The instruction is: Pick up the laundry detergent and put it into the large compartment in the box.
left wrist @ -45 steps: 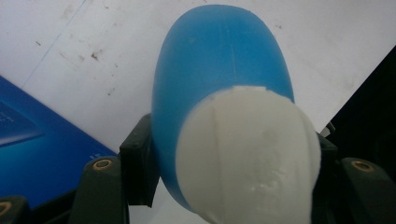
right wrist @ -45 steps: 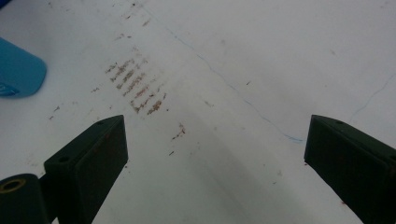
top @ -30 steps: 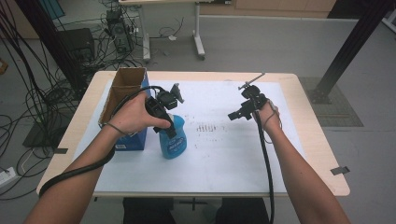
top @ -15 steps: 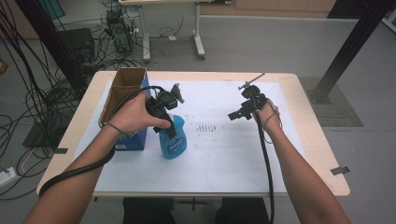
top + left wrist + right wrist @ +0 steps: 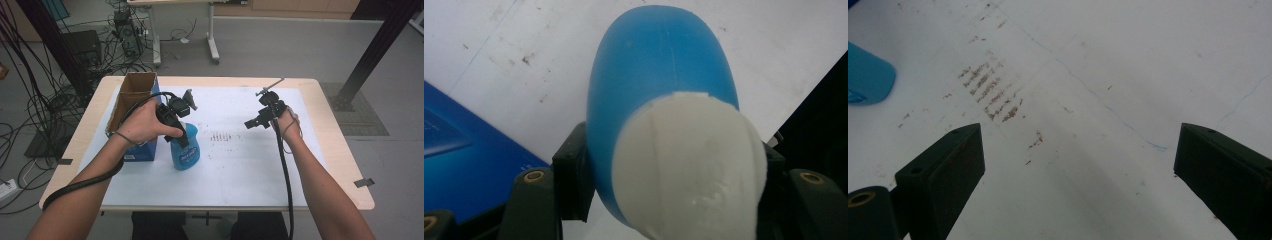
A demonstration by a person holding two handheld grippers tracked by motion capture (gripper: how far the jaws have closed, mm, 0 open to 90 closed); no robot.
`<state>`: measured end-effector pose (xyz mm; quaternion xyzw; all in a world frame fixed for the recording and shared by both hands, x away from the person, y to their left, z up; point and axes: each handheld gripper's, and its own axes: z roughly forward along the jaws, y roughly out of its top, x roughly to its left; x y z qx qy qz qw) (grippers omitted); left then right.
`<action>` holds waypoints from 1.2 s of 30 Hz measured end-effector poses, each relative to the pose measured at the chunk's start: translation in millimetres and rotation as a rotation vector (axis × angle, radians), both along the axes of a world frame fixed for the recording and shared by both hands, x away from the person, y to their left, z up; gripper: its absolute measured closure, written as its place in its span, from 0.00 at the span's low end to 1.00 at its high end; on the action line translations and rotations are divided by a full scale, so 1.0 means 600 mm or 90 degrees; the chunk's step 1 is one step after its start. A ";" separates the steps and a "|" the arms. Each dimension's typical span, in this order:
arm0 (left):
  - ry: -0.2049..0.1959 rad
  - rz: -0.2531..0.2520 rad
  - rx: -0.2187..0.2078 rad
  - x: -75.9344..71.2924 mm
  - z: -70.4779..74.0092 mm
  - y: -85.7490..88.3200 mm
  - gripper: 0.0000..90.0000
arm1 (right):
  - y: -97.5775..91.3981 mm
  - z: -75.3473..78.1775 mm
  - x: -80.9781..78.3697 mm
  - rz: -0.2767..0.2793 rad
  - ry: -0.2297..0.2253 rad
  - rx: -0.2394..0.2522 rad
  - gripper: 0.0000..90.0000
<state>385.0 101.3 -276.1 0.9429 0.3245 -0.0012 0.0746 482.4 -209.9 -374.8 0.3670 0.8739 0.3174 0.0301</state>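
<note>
Though labelled, bottle (image 5: 185, 152) print stays unreadable.

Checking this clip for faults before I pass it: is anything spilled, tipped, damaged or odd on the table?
Nothing spilled or tipped. The blue plastic bottle with a white cap stands upright in the left gripper, beside the open cardboard box with blue sides. The only blemish is a patch of brown scuff marks on the white table cover.

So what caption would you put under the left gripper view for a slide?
Left tool clamped around a blue bottle with a white cap, above the white table cover.
</note>
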 end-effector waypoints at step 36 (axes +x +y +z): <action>-0.070 0.029 -0.019 -0.020 0.215 -0.032 0.43 | -0.003 0.026 0.006 0.003 -0.018 -0.004 0.06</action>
